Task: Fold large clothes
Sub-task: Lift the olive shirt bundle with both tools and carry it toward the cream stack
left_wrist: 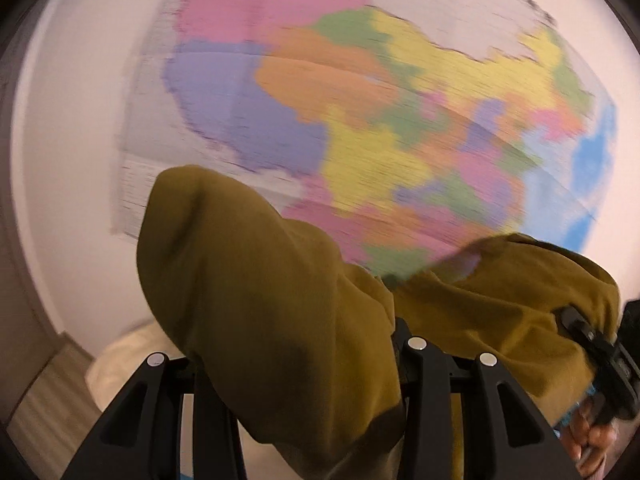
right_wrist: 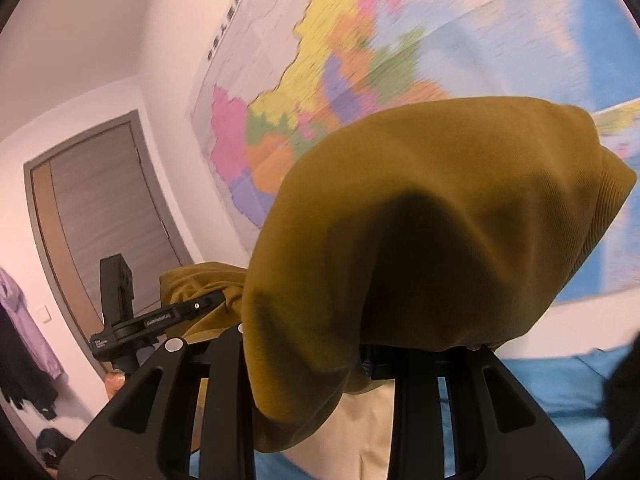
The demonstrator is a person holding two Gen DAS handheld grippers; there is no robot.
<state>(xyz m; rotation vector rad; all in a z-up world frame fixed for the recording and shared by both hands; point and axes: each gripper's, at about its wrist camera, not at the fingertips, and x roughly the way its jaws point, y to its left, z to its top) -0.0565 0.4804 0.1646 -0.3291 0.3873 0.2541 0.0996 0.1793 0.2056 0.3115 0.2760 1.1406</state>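
Note:
An olive-mustard garment (left_wrist: 280, 300) hangs lifted in the air between both grippers. In the left wrist view it bunches over my left gripper (left_wrist: 304, 360), whose jaws are closed on the cloth and hidden under it. The right gripper (left_wrist: 592, 344) shows at the right edge of that view, clamped on the same garment. In the right wrist view the garment (right_wrist: 440, 220) drapes over my right gripper (right_wrist: 352, 352), covering the fingertips. The left gripper (right_wrist: 208, 304) appears at the left of that view, pinching the cloth's other end.
A large coloured wall map (left_wrist: 360, 100) fills the background, also in the right wrist view (right_wrist: 360, 60). A grey door (right_wrist: 100, 208) stands at left, with clothes hanging (right_wrist: 24, 340) beside it. A blue surface (right_wrist: 560, 392) and a cream fabric (right_wrist: 360, 432) lie below.

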